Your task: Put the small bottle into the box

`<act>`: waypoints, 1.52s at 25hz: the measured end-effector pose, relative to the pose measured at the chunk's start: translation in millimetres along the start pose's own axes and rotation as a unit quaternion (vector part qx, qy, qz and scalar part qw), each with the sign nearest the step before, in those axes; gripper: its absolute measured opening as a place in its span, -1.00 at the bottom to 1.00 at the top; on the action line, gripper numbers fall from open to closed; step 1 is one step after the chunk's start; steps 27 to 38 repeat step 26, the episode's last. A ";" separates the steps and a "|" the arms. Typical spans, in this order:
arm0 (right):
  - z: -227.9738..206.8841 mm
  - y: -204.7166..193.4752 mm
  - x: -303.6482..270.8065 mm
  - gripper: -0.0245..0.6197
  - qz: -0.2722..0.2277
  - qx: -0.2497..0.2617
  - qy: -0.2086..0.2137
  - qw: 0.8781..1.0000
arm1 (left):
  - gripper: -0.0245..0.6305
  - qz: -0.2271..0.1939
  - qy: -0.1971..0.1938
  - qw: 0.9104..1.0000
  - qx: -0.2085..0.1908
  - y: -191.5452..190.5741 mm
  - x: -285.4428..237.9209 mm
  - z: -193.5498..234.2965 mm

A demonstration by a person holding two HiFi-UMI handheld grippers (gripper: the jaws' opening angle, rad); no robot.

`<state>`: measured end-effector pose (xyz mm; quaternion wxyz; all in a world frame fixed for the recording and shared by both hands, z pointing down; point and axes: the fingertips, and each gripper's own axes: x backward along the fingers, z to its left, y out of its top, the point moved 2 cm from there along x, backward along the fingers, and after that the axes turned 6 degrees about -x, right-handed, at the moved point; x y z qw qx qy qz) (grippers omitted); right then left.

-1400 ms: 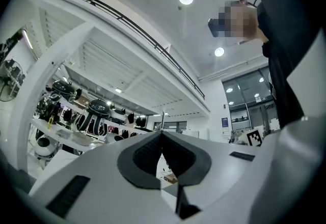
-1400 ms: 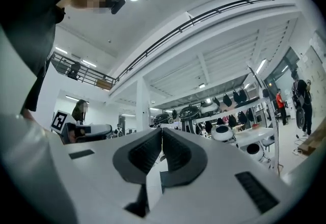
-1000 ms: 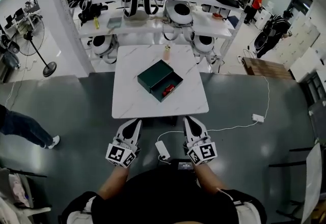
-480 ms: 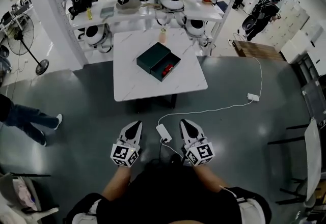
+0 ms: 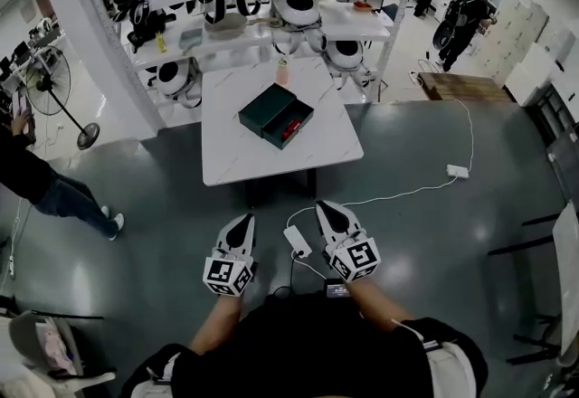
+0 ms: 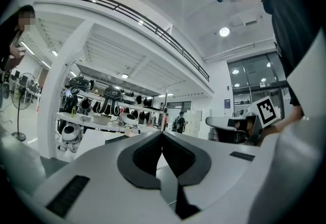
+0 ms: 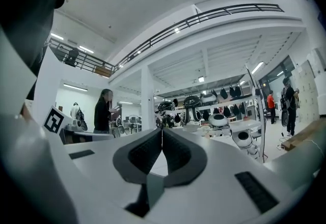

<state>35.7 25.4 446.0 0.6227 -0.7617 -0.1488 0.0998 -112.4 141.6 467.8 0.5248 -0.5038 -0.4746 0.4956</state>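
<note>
A dark green open box (image 5: 276, 116) lies on the white table (image 5: 235, 161), with something red (image 5: 289, 127) inside it. The small bottle (image 5: 282, 71) stands upright near the table's far edge, beyond the box. Both grippers hang over the grey floor, well short of the table's front edge. My left gripper (image 5: 242, 224) is shut and holds nothing; in the left gripper view its pads (image 6: 162, 134) meet. My right gripper (image 5: 326, 210) is shut too, also with nothing in it, its pads (image 7: 162, 130) together in the right gripper view.
Behind the table stands a white rack (image 5: 262, 25) loaded with helmets and packs. A white adapter (image 5: 297, 241) and its cable lie on the floor between the grippers. A person (image 5: 45, 188) walks at the left, near a fan (image 5: 54, 89) and a pillar (image 5: 90, 34).
The table has drawn away from both grippers, which were at its front edge and now sit over open floor. The person at the left has come further into view.
</note>
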 end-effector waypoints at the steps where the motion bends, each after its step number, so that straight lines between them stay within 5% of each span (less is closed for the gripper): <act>1: -4.6 -2.3 4.4 -0.82 0.003 -0.001 -0.002 1.000 | -0.88 -0.001 -0.003 1.000 -0.003 2.4 -1.6 -4.6; 17: 5.9 -4.0 -5.6 -0.82 0.014 -0.002 0.048 0.999 | -0.88 0.021 -0.016 1.000 0.012 3.8 11.8 -8.1; 38: -6.6 -6.7 5.6 -0.82 0.019 -0.011 0.045 0.999 | -0.88 0.024 -0.002 0.999 0.022 -1.2 12.9 -8.2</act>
